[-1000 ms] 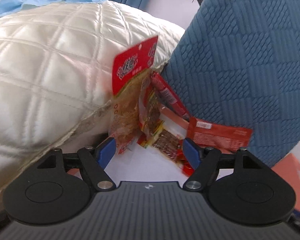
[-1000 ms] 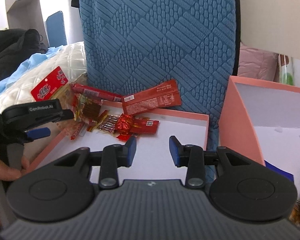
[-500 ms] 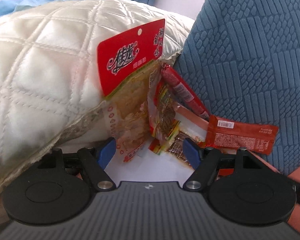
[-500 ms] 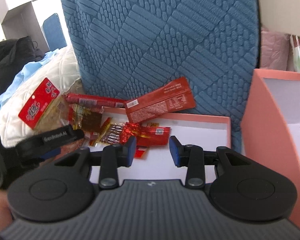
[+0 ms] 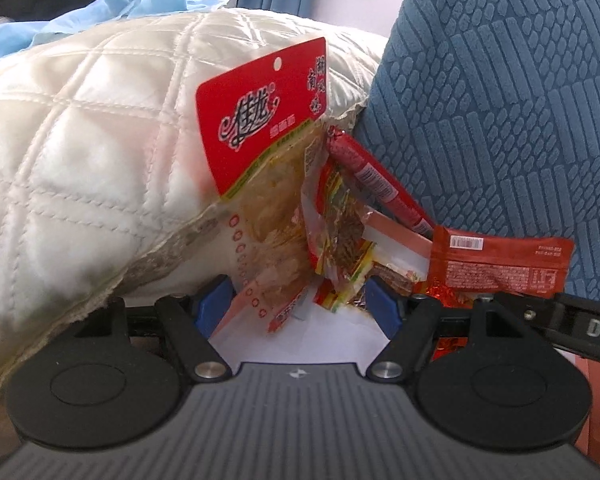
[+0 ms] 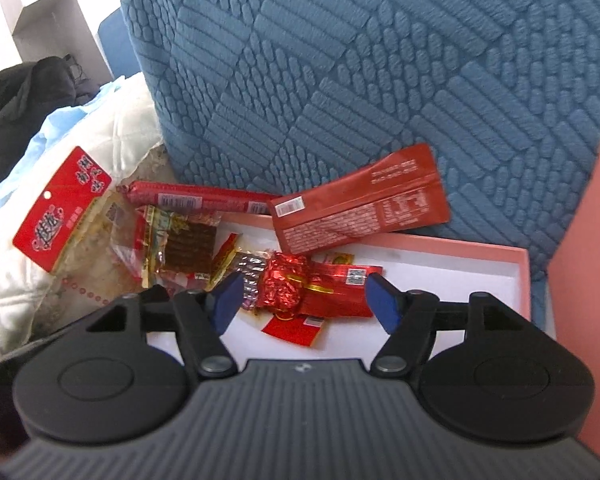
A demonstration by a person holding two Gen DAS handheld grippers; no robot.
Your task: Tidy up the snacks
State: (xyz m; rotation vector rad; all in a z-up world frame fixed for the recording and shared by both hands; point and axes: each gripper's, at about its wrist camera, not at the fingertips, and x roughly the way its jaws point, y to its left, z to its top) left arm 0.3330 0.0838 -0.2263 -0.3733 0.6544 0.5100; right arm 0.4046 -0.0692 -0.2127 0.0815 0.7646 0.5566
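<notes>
A pile of snacks lies in the left corner of a shallow pink tray (image 6: pixel 460 264) with a white floor. It holds a clear bag with a red header card (image 5: pixel 260 120) (image 6: pixel 60 208), a red sausage stick (image 5: pixel 376 184) (image 6: pixel 196 196), a flat red-brown packet (image 5: pixel 500 264) (image 6: pixel 360 208), a small packet of brown strips (image 5: pixel 340 236) (image 6: pixel 188 244) and crumpled red foil packets (image 6: pixel 288 286). My left gripper (image 5: pixel 300 308) is open, with the bag's lower end loose between its fingers. My right gripper (image 6: pixel 304 302) has its jaws opening. The foil packets lie between them, untouched.
A white quilted pillow (image 5: pixel 100 160) presses against the tray's left side. Behind the tray rises a blue textured cushion (image 6: pixel 340 60). A tall pink box wall (image 6: pixel 588 280) stands at the right. A black garment (image 6: pixel 20 96) and light blue cloth (image 5: pixel 120 12) lie beyond the pillow.
The right gripper has moved in towards the snack pile and its jaws have spread wider. The left gripper has crept closer to the bag, and the right gripper's finger now shows at its right edge.
</notes>
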